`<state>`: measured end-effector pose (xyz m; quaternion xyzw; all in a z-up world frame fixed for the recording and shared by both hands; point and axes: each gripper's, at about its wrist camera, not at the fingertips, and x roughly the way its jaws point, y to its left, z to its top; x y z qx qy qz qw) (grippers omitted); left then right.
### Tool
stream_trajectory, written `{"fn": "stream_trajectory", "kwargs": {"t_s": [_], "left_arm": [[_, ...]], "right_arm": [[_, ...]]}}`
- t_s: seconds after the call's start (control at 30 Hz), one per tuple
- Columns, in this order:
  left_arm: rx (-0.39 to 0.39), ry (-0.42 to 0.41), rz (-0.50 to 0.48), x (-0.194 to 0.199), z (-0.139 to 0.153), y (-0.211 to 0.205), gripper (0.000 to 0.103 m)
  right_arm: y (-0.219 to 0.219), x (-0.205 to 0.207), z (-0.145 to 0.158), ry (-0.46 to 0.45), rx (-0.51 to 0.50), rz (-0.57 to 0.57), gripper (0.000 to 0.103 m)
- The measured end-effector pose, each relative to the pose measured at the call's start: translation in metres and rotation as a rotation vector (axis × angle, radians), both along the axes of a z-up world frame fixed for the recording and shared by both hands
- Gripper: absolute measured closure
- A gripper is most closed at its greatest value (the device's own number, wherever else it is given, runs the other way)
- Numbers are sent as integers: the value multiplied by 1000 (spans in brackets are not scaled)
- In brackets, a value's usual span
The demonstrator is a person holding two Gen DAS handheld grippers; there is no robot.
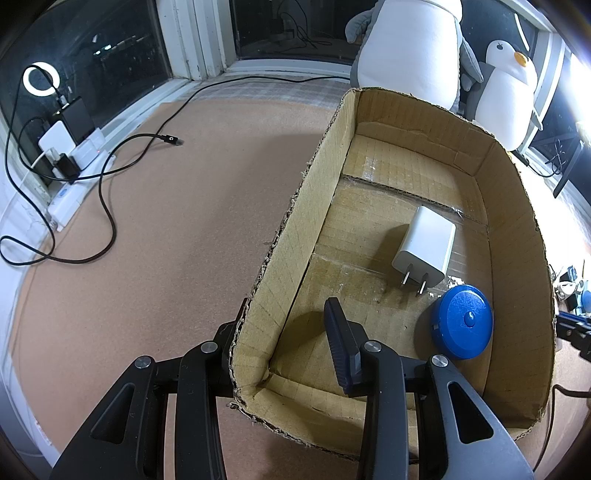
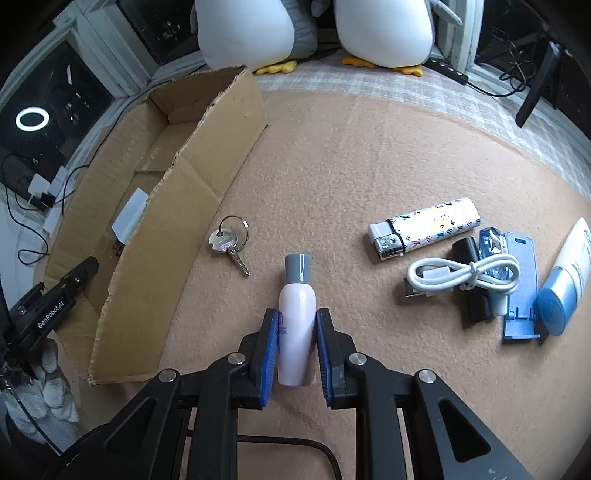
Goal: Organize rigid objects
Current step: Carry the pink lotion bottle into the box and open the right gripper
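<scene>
A pale pink bottle (image 2: 297, 295) with a grey cap lies on the tan mat, and my right gripper (image 2: 295, 314) is shut on its body, one blue pad on each side. To its left lie a key on a ring (image 2: 225, 242) and the open cardboard box (image 2: 184, 221). My left gripper (image 1: 286, 317) clamps the near corner wall of the box (image 1: 306, 221), one finger inside and one outside. A white charger (image 1: 424, 240) and a round blue tape measure (image 1: 463, 325) lie inside the box.
Right of the bottle lie a patterned lighter (image 2: 424, 227), a coiled white cable (image 2: 461, 275), a black stick (image 2: 476, 306), a blue flat piece (image 2: 521, 288) and a blue-capped tube (image 2: 565, 288). Plush penguins (image 2: 243, 33) stand behind. A power strip (image 1: 74, 177) and black cable (image 1: 110, 221) lie left.
</scene>
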<state>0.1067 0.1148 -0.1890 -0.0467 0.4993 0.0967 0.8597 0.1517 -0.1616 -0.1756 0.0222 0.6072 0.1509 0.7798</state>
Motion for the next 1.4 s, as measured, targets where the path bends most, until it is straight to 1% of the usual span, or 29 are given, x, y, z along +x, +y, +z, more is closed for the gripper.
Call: {"fn": "stream_trajectory", "kwargs": {"t_s": [0.23, 0.37, 0.47, 0.63, 0.97, 1.4], "left_arm": [[0, 0, -1, 0, 0, 0, 67], [0, 0, -1, 0, 0, 0, 67], [-1, -1, -1, 0, 0, 0, 67], [-1, -1, -1, 0, 0, 0, 67], [-1, -1, -2, -1, 0, 0, 67], [-1, -2, -1, -1, 0, 1, 67]], "right_arm": [[-1, -3, 36, -86, 49, 9, 85], [10, 2, 54, -131, 75, 31, 85], [27, 7, 63, -155, 93, 54, 85], [50, 16, 68, -187, 101, 88, 85], [90, 31, 66, -209, 83, 163, 85], [113, 40, 49, -202, 22, 185, 85]]}}
